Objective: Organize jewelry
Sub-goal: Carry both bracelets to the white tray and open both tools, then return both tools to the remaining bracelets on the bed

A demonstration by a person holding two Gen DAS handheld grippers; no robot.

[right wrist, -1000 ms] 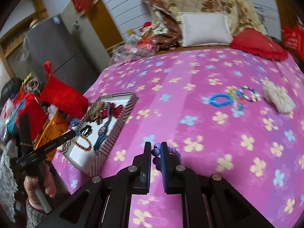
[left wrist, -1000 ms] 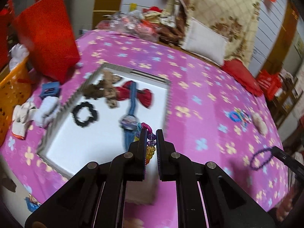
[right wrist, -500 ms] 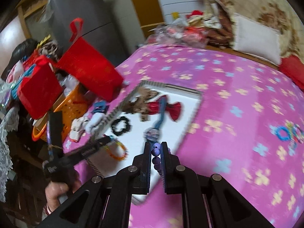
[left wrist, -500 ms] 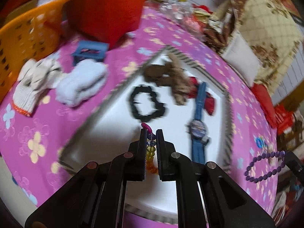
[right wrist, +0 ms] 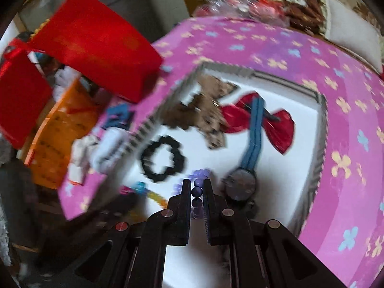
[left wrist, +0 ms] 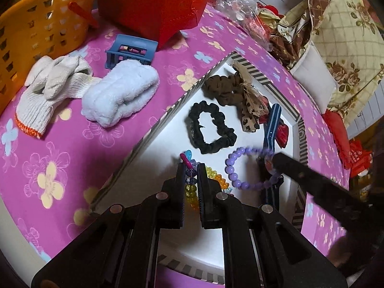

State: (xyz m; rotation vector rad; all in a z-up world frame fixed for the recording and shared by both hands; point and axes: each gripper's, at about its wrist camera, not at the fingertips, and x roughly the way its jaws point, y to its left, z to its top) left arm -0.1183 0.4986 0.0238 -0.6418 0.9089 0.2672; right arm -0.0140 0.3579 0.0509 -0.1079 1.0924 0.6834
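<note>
Left gripper (left wrist: 192, 170): jaws nearly together, pinching a multicoloured bead bracelet (left wrist: 217, 180). Pink and blue beads stick up past the fingertips; yellow and orange beads trail to the right and below, over the white floor of the tray (left wrist: 298, 129).

Right gripper (right wrist: 197, 187): jaws likewise almost closed, clamped on a purple bead bracelet (left wrist: 231, 169). In the left wrist view the loop hangs open over the tray, just right of the left gripper's fingers, with the right gripper's black finger entering from the lower right. In the right wrist view only a few purple beads show between the fingers; that frame is smeared by motion blur.

Tray: shallow, white inside, striped rim, sitting on a surface covered by a pink flowered cloth (left wrist: 48, 156). Both bracelets are over its near part; whether either touches the floor of the tray cannot be told.

Already lying in the tray:
- black scrunchie (left wrist: 211, 129), near the middle, just beyond the two bracelets
- brown scrunchie (left wrist: 223, 88), toward the far corner
- leopard-print bow (left wrist: 249, 110), touching the brown scrunchie
- red bow (right wrist: 279, 129), partly under the watch strap
- blue-strapped watch (right wrist: 242, 184), strap running across the red bow, face close beside the right gripper's fingertips

Outside the tray, left side of the left wrist view:
- white knitted gloves (left wrist: 48, 91)
- folded white towel (left wrist: 120, 93), beside the gloves
- blue hair claw (left wrist: 130, 50), touching the towel's far edge
- orange basket (left wrist: 36, 24)
- red bag (left wrist: 153, 2)
</note>
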